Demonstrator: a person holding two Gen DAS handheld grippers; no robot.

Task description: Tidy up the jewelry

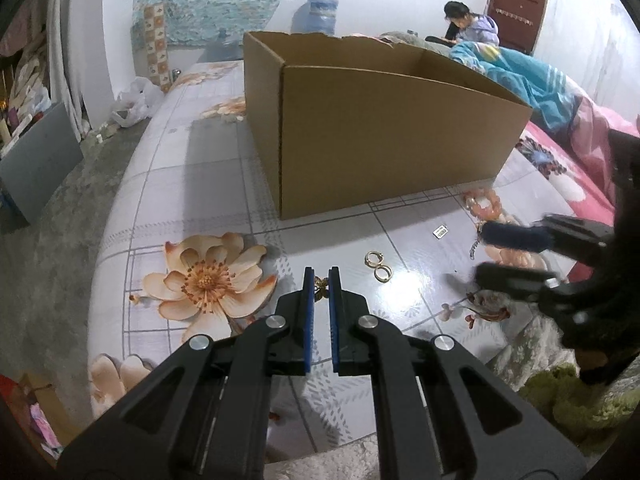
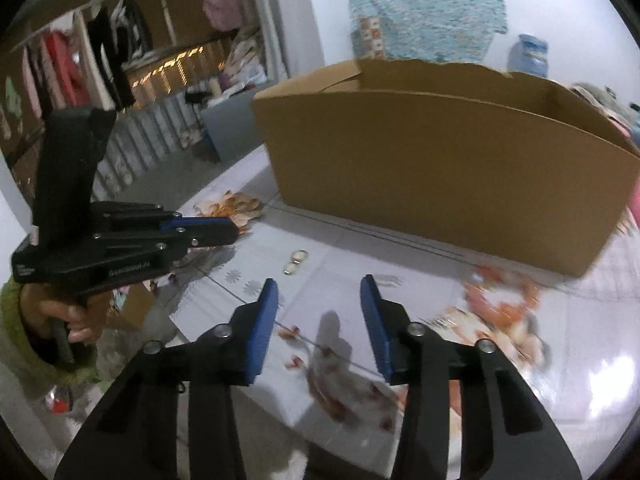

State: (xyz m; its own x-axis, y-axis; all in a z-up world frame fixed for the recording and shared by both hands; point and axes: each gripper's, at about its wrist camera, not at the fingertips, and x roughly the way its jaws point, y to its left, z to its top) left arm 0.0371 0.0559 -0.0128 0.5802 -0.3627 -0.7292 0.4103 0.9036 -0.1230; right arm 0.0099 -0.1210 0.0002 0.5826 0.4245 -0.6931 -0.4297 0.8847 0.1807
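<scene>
Left gripper [image 1: 322,280] clamped on small gold butterfly piece [image 1: 320,289]. Right gripper [image 2: 318,300] spread apart, empty. Two gold rings [image 1: 378,266] near cardboard box [image 1: 384,136]; orange bracelet [image 1: 482,202] beside.

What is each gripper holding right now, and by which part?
The left gripper pinches a small gold butterfly piece between its fingertips; which part cannot be told. The right gripper is open and holds nothing.

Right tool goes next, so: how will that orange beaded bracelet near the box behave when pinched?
The orange beaded bracelet lies in a loose loop on the glossy floral tabletop, so it will probably droop from one pinch. Its rounded beads may slip between the pads. The open right tool looks wide enough.
</scene>
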